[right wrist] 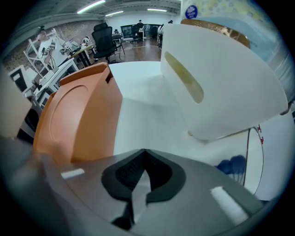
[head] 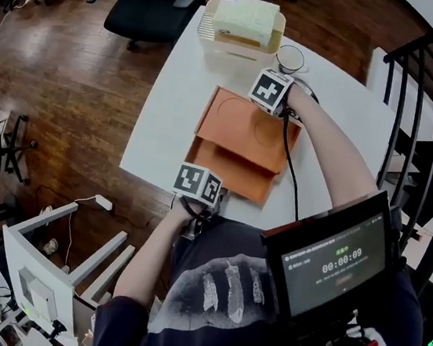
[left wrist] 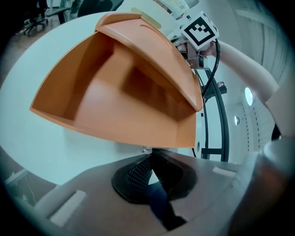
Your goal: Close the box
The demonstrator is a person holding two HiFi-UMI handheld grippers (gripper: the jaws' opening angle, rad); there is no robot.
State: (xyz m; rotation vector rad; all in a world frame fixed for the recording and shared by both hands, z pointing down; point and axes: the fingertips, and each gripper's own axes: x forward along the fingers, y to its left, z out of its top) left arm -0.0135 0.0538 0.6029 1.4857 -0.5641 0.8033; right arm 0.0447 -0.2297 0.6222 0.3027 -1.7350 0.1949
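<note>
While the lid (left wrist: 154, 55) stands half raised over the box (left wrist: 106, 103), left hand-held gripper (left wrist: 150, 156) and right hand-held gripper (right wrist: 144, 153) are clenched empty; closing pending.

Our right hand-held gripper (right wrist: 143, 153), jaws together and empty, faces the table (right wrist: 147, 108) between orange box (right wrist: 78, 115) and white bin (right wrist: 226, 83).

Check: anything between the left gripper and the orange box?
Nothing. The left gripper view shows only a sliver of white table between the left gripper and the orange box.
</note>
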